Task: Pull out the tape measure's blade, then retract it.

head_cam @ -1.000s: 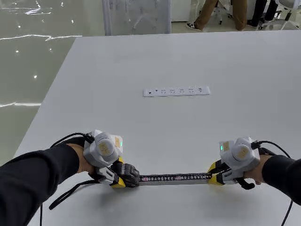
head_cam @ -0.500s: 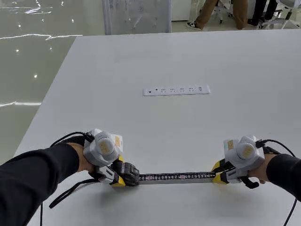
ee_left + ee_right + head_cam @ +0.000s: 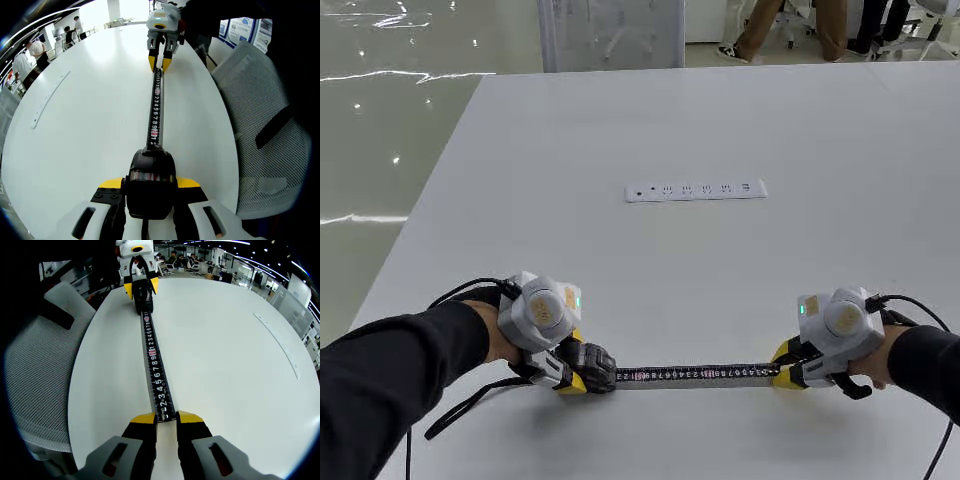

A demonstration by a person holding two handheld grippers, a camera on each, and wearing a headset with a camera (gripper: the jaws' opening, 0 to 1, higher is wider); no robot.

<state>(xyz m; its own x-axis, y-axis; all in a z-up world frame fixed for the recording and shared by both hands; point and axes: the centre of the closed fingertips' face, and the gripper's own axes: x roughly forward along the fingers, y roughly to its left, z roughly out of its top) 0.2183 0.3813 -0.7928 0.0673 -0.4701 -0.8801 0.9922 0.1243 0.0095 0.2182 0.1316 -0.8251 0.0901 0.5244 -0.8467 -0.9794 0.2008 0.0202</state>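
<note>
White and wide, the big flat table (image 3: 720, 120) takes up most of the head view, with shiny floor beside it. A long white plug strip (image 3: 695, 190) lies well away from the work.

Near the front edge, the left gripper (image 3: 572, 382) squeezes the chunky black tape measure case (image 3: 592, 368) between its yellow tips. The right gripper (image 3: 782, 367) is pinched tight on the end of the thin dark blade with little numbers (image 3: 695, 376). The blade lies flat on the table, stretched straight between the two grippers.

A second ago the right gripper was a bit closer to the case. It has slid away to the right, so more blade is out now. Since half a second ago it has hardly moved at all. I think the pulling part is about done. Next the blade has to go back in, slowly, so it does not snap back.
</note>
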